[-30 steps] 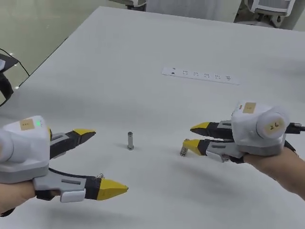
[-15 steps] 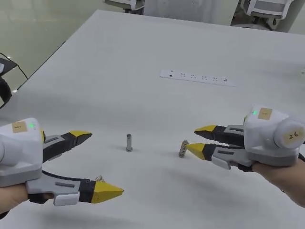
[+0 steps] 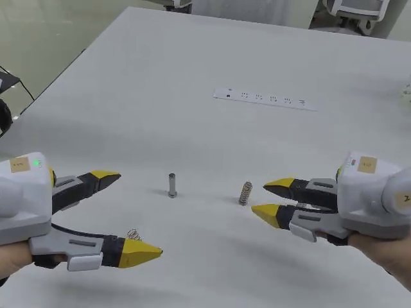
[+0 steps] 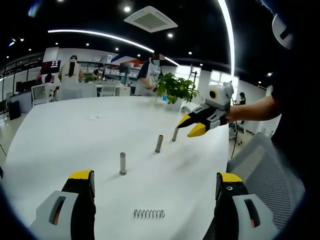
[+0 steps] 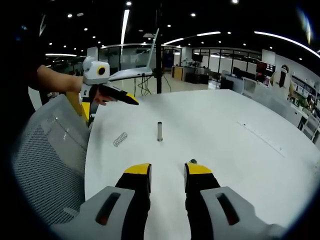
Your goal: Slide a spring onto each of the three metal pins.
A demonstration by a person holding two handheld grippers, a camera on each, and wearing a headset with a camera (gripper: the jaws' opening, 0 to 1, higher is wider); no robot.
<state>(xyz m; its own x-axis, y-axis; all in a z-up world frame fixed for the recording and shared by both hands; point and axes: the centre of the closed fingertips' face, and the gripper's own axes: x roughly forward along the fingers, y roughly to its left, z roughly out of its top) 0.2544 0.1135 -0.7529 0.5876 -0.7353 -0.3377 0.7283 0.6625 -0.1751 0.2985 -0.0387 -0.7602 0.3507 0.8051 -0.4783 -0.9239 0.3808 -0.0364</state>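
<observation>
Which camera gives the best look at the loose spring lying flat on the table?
The left gripper view: the loose spring lies whole between that gripper's jaws, coils distinct. The head view shows it small beside the left gripper. The right gripper view shows it small, left of the bare pin.

Head view looks down; gripper views face inward, sharing the pin.

large pale grey worktop | long white power strip lying flat on the worktop, far middle | white office chair behind far edge | green leafy plant beyond worktop | grey mesh chair beside worktop edge
</observation>
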